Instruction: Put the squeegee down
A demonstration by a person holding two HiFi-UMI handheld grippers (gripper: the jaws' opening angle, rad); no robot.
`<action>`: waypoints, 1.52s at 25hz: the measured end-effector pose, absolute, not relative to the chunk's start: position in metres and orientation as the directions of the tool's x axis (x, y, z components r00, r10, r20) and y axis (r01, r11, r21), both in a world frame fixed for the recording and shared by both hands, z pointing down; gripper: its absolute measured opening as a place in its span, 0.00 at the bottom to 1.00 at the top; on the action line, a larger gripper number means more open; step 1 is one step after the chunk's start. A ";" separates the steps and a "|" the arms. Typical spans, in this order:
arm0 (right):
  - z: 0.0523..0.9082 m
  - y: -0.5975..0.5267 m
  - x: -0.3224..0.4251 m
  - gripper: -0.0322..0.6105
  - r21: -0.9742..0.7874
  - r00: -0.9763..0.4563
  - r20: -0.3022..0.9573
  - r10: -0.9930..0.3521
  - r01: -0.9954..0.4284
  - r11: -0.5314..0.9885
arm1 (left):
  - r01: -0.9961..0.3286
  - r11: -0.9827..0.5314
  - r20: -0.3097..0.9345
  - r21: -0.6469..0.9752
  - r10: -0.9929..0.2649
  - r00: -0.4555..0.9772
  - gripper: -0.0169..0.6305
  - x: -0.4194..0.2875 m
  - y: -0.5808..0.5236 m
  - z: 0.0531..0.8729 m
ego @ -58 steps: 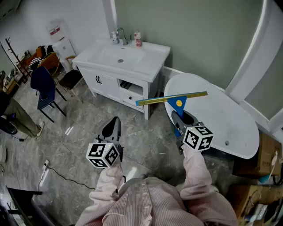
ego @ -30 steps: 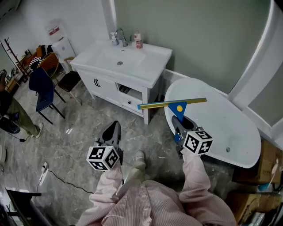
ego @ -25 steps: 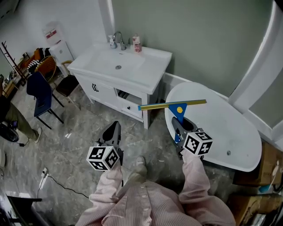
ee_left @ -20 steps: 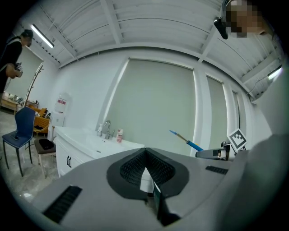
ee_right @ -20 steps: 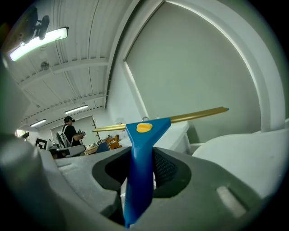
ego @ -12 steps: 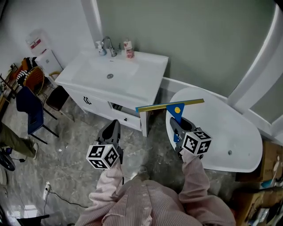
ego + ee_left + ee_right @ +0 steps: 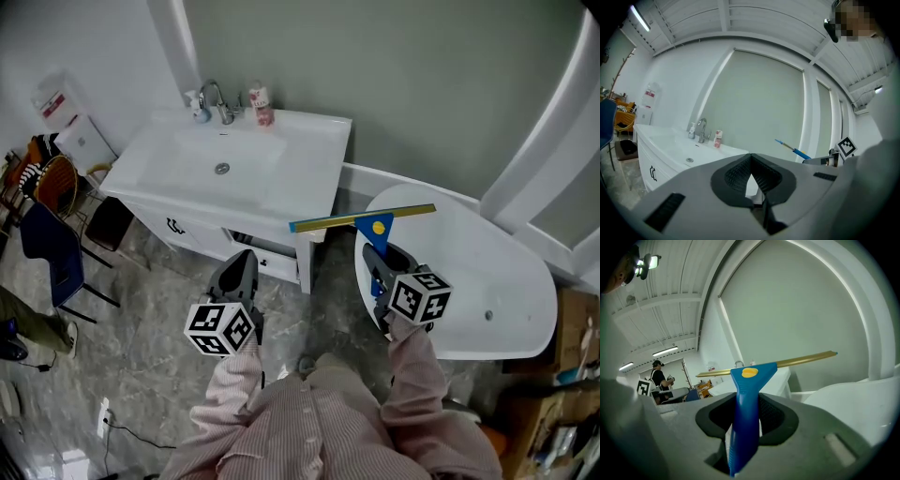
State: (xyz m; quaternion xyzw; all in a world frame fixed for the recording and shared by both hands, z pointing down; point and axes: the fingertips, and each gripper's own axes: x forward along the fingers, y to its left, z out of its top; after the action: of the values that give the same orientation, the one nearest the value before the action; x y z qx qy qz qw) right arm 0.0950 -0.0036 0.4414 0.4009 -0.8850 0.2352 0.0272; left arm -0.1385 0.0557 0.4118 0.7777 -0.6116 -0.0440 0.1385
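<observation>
Pointing ahead, squeegee [image 7: 376,228] blade crosswise

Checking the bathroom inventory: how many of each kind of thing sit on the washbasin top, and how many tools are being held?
Faucet: 1
Bottles: 2
Squeegee: 1
Total: 4
</observation>
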 end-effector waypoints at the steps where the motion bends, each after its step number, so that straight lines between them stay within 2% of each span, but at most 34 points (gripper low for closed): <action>1: 0.441 -0.007 0.094 0.25 -0.391 -0.674 0.239 -0.699 -0.725 0.566 | -0.938 -0.215 0.102 0.272 -0.963 0.250 0.03 -0.141 0.053 0.412; 14: 0.453 -0.065 0.075 0.25 -0.370 -0.677 0.272 -0.683 -0.729 0.576 | -0.933 -0.206 0.122 0.295 -0.960 0.251 0.03 -0.158 0.002 0.429; 38: 0.478 -0.273 0.028 0.25 -0.361 -0.736 0.362 -0.572 -0.676 0.643 | -0.931 -0.143 0.182 0.337 -0.960 0.213 0.03 -0.196 -0.192 0.444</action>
State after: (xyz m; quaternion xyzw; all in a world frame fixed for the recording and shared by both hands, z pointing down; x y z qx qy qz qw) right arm 0.0275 -0.2732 0.4779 0.3467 -0.8998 0.2419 0.1078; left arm -0.1965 -0.1916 0.4436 0.7549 -0.6261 -0.0383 0.1915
